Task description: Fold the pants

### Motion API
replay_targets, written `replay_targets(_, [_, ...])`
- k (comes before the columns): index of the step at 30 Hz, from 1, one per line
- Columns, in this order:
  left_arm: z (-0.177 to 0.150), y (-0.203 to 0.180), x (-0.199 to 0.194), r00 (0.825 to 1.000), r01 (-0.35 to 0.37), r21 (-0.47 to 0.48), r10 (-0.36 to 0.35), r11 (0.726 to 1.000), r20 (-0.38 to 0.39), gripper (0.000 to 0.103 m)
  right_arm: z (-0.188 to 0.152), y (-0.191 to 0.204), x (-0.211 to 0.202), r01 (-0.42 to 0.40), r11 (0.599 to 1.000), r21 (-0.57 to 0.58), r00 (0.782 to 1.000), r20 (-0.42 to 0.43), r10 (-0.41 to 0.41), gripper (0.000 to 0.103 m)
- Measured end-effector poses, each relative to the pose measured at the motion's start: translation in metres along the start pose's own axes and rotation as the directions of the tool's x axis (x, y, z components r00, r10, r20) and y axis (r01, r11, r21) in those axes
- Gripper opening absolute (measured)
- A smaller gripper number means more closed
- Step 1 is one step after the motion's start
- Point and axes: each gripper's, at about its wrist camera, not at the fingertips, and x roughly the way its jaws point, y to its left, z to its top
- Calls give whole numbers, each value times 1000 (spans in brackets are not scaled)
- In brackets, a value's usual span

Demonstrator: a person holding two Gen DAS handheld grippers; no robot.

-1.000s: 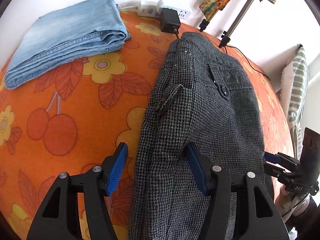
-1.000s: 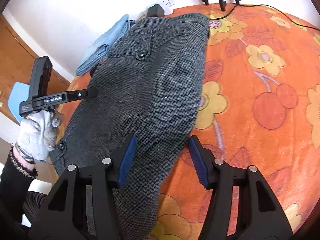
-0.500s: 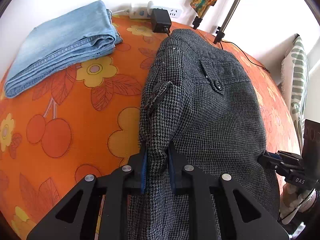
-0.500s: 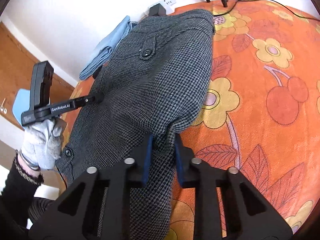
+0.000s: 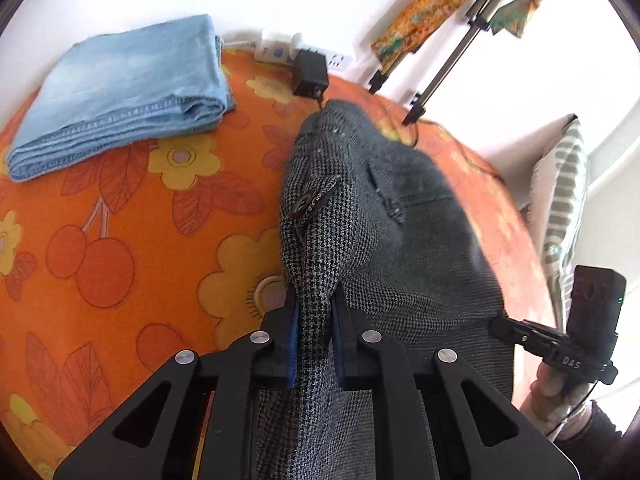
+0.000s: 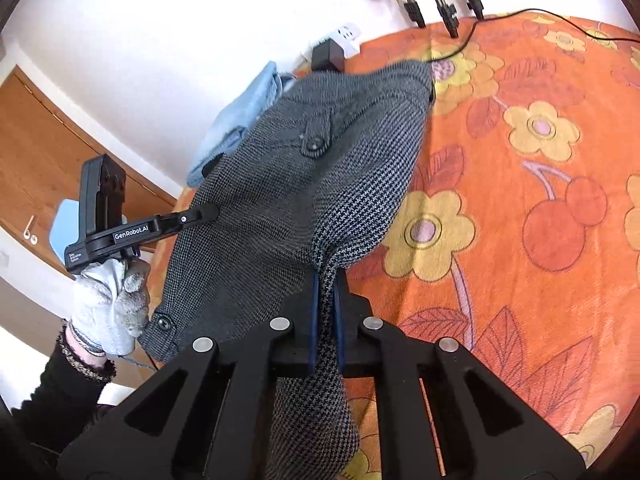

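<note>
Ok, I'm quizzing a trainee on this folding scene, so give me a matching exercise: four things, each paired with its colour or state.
Things:
1. pants
2. jeans
3. left gripper
4. cover

Descriptions:
A. folded, light blue
B. orange with flowers
C. grey check, pinched at both sides
D. shut on cloth

Pairs: 1-C, 2-A, 3-D, 4-B
</note>
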Motion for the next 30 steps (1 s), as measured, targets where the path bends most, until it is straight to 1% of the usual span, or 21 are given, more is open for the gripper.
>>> replay_targets(1, [1, -2, -1, 1000, 1, 6, -1, 1000, 5, 12, 1, 0, -3, -5, 1000, 1, 1000, 7, 5, 6])
replay_targets(3, [0, -6, 1, 1000, -22, 26, 22, 999, 9, 12, 0, -2, -2, -5, 1000, 1, 1000, 12, 5, 6])
replay_targets(6, [-3, -1, 7, 1000, -31, 20, 31, 999, -4, 12, -3, -4, 4, 20, 1000, -13, 1000, -15, -21, 8])
replay_targets(7, [-2, 0, 10, 999, -34, 17, 34, 999, -7, 12, -4, -4, 5, 27, 1000, -15, 999, -27, -27, 13])
replay_targets(8, [-3, 2, 11, 999, -35, 13, 35, 999, -12, 12, -4, -5, 6, 31, 999, -10, 999, -40, -32, 14])
replay_targets(9, [-4, 2, 12, 999, -38, 13, 38, 999, -14, 12, -4, -7, 8, 43, 999, -2, 998, -50, -43, 19])
replay_targets(10, [-4, 3, 13, 999, -41, 14, 41, 999, -17, 12, -4, -8, 8, 54, 999, -2, 997, -58, -54, 27])
replay_targets(11, [-4, 4, 14, 999, -42, 13, 42, 999, -19, 12, -4, -9, 9, 71, 998, -2, 996, -62, -71, 30])
replay_targets(12, [-5, 5, 14, 999, -43, 10, 43, 999, -19, 12, -6, -11, 10, 78, 997, 0, 995, -67, -78, 36])
replay_targets(13, [-5, 6, 14, 999, -43, 7, 43, 999, -21, 12, -6, -13, 13, 81, 997, 4, 994, -77, -80, 40])
replay_targets(14, [-6, 7, 14, 999, -44, 7, 44, 999, -21, 12, -7, -16, 17, 82, 996, 14, 992, -95, -81, 41])
replay_targets(17, [-6, 7, 16, 998, -50, 6, 50, 999, -24, 12, -8, -18, 17, 72, 997, 20, 993, -93, -70, 44])
replay_targets(20, [-7, 9, 18, 998, -52, 3, 52, 999, -29, 12, -11, -13, 21, 15, 1000, 24, 995, -96, -13, 45])
replay_targets(21, [-7, 9, 18, 998, -51, 2, 51, 999, -30, 12, -13, -9, 22, 10, 1000, 9, 995, -98, -9, 44])
replay_targets(22, [-7, 9, 18, 998, -50, 0, 50, 999, -30, 12, -14, -5, 26, 2, 1000, -7, 994, -109, -2, 35])
replay_targets(24, [-7, 9, 18, 998, -51, 1, 51, 999, -29, 12, -17, 1, 35, -28, 1000, -6, 990, -137, 27, 20])
replay_targets(25, [-7, 9, 18, 998, -50, 0, 50, 999, -28, 12, -18, 3, 36, -16, 1000, -12, 991, -129, 14, 13])
replay_targets(26, [-7, 9, 16, 999, -46, -2, 46, 999, -25, 12, -17, 4, 37, -9, 1000, -16, 992, -126, 6, 12])
replay_targets(28, [-6, 10, 12, 1000, -26, -11, 26, 1000, -13, 12, -13, 5, 32, -33, 999, 3, 994, -108, 33, 8])
replay_targets(30, [-4, 10, 4, 1000, -1, -22, 1, 1000, 0, 12, -9, 9, 22, -59, 998, -15, 995, -75, 58, 8])
